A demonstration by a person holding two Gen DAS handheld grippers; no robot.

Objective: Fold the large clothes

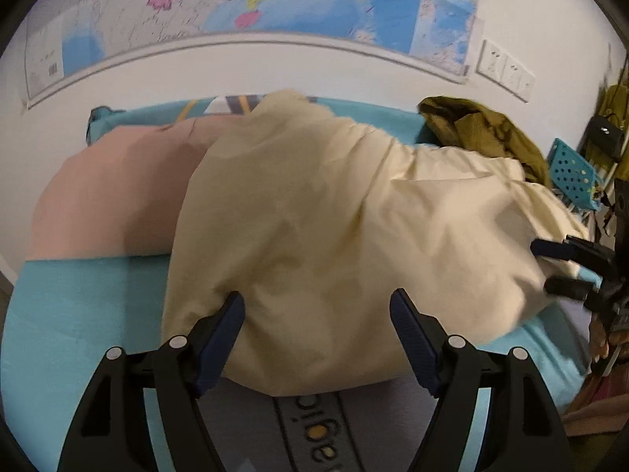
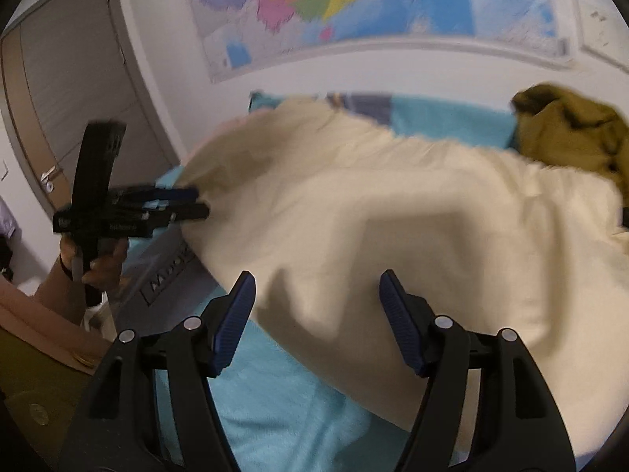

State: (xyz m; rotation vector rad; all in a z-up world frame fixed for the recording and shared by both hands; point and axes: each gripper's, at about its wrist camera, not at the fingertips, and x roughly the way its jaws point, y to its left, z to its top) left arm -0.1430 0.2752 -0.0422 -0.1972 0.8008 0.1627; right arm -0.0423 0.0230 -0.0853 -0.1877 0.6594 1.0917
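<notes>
A large cream garment [image 1: 334, 228] lies crumpled across the turquoise bed sheet [image 1: 78, 314]; it also fills the right wrist view [image 2: 412, 216]. My left gripper [image 1: 317, 303] is open, its jaws spread over the garment's near edge. It shows from the side in the right wrist view [image 2: 196, 201], at the garment's left edge. My right gripper [image 2: 317, 283] is open over the garment's near edge. It shows at the garment's right end in the left wrist view [image 1: 546, 265].
A pink cloth [image 1: 110, 196] lies under the cream garment's left side. An olive garment [image 1: 483, 129] is heaped at the back right, also in the right wrist view [image 2: 570, 126]. A blue perforated basket [image 1: 574, 173] stands right. A map [image 1: 255, 0] hangs on the wall. A door [image 2: 70, 90] is left.
</notes>
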